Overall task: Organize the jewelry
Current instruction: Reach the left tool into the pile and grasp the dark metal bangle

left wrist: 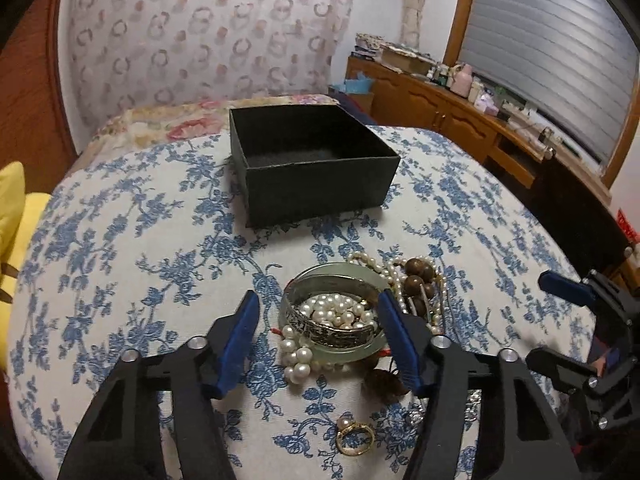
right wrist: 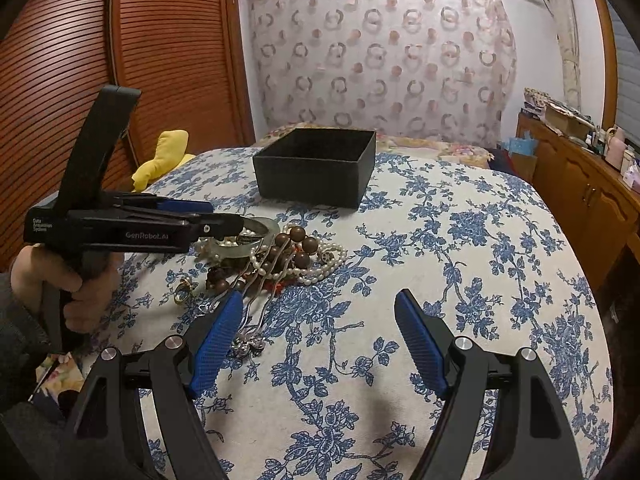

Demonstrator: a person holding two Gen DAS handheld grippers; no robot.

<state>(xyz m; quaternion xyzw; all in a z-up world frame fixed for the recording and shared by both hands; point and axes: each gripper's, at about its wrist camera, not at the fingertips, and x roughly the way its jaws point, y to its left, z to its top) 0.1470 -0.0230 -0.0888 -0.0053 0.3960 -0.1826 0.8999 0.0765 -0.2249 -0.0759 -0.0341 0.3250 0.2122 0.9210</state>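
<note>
**Jewelry heap on the bedspread, open box beyond it**

The jewelry lies in one tangled pile on the blue-flowered bedspread [left wrist: 120,264], near the camera in the left wrist view. At its middle sits a pale green bangle [left wrist: 340,274] with an engraved silver cuff [left wrist: 332,330] resting inside its ring. White pearl strands [left wrist: 332,312] fill the hollow of the two bracelets and spill out at the near left in a small cluster. On the right side of the pile lie large brown wooden beads [left wrist: 416,280], mixed with finer pearl strings and thin silver chains. A gold ring [left wrist: 355,436] set with a pearl lies apart from the heap, on its near side.

Farther off on the bedspread, well apart from the pile, stands a black box [left wrist: 320,188] with its top open and its dark inside showing.

The left gripper [left wrist: 318,312] hangs low over the pile with its blue pads spread wide, one on each side of the bangle and cuff; whether the right pad touches the bangle cannot be told. It holds nothing. In the right wrist view the person's hand [right wrist: 68,284] grasps this tool's handle at the left.

The right gripper [right wrist: 320,312] is also spread wide and holds nothing, over bare bedspread to the right of the pile, with its left pad just beside the trailing silver chains [right wrist: 256,320].

A yellow cloth [right wrist: 162,158] lies at the bed's far left edge, and a wooden dresser [right wrist: 580,184] crowded with small items stands along the right wall.
</note>
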